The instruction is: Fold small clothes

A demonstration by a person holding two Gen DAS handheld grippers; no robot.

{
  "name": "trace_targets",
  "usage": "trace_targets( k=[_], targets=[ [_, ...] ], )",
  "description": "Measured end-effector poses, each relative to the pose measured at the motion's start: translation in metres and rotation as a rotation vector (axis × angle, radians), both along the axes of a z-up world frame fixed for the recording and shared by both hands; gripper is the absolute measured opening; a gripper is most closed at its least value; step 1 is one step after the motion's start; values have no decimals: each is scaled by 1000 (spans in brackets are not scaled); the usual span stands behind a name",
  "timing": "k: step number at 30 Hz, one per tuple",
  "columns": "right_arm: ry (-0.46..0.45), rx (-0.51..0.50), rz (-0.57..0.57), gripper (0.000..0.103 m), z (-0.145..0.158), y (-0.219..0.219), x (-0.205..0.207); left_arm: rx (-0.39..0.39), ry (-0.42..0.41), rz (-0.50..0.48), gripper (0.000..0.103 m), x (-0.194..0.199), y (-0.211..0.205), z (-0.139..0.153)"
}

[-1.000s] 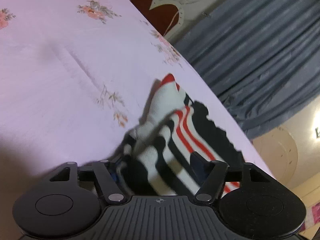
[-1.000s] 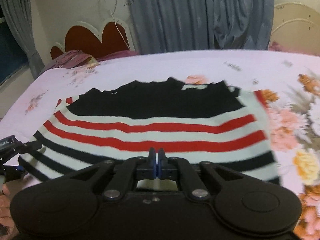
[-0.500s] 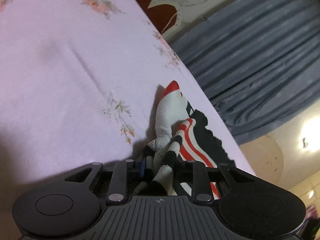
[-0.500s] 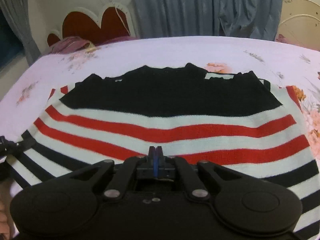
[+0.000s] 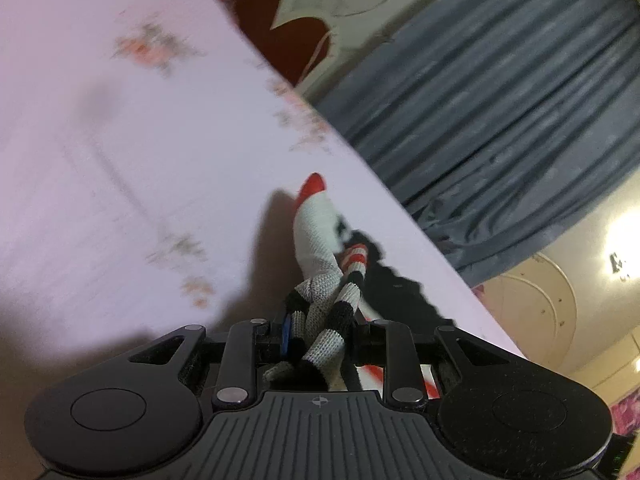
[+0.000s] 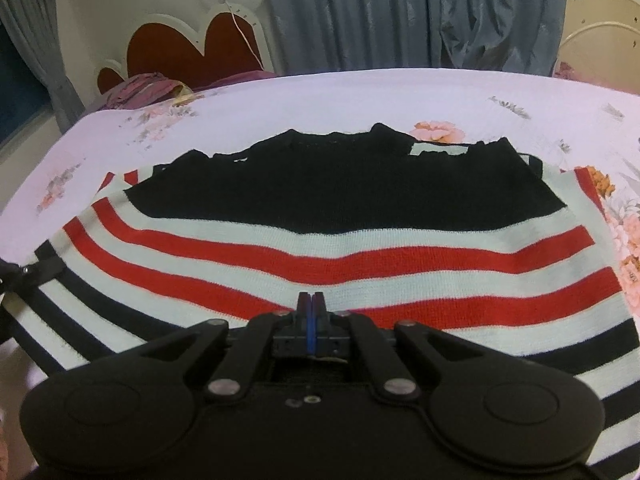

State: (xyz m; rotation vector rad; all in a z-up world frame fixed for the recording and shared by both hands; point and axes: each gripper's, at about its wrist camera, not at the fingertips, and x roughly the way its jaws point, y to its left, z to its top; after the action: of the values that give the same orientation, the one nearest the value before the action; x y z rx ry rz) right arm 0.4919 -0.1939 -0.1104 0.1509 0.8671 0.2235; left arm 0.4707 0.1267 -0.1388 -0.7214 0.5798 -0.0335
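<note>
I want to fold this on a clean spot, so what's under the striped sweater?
The sweater lies on a pink floral bedsheet, which shows bare around its far and side edges. Whatever sits directly beneath the knit is covered. The left gripper pinches its left edge.

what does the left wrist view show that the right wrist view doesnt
Left wrist only: the left gripper shut on a bunched sweater edge, and a lit lamp.
Right wrist only: the sweater spread flat, with its black top and red stripes, and the right gripper with its fingers shut.
Both: the sweater, floral bedsheet, grey curtain, red headboard.
</note>
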Motion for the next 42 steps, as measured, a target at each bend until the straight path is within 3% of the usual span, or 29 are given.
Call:
trace_targets(
  k=[2,4,10,14,17,18,19,20,21,23,25,28,30,32,33,37,42],
  targets=[
    [6,41,5,0,4,-9,1,40,-22,-26,26,-2,-18,20],
    [-18,93,-17,7,12,-26,-4,76,-41,-65,26,1,-45,41],
    [-76,219,-149,7,33,-111,-24,207,-66,-238,26,14,-164,80],
    [-100,281,-263,7,43,-177,-39,318,-4,-373,26,22,-254,64],
    [-89,327,-302,8,46,-216,-50,427,137,-464,27,32,-309,25],
    [-77,353,-301,14,45,-226,-53,456,144,-486,40,31,-321,17],
    [-66,374,-296,19,45,-234,-57,446,117,-510,66,26,-326,18],
    [-59,389,-288,31,45,-240,-60,421,104,-536,78,22,-328,22],
    [-57,403,-283,50,45,-244,-63,397,75,-559,86,16,-328,31],
    [-69,444,-275,65,45,-246,-67,384,24,-553,86,6,-320,50],
    [-55,514,-243,64,42,-244,-61,355,-28,-501,81,-4,-292,70],
    [-23,561,-175,64,42,-228,-48,398,-73,-362,81,-6,-239,86],
    [17,581,-131,64,36,-212,-36,429,-42,-282,80,-3,-205,83],
    [49,586,-103,64,31,-196,-27,416,20,-226,59,12,-180,74],
    [68,581,-94,64,27,-189,-20,410,62,-216,42,18,-169,66],
    [148,551,-93,64,10,-165,4,388,186,-206,40,30,-144,32],
    [187,433,-58,60,4,-137,26,348,209,-224,40,30,-142,12]
  ],
)
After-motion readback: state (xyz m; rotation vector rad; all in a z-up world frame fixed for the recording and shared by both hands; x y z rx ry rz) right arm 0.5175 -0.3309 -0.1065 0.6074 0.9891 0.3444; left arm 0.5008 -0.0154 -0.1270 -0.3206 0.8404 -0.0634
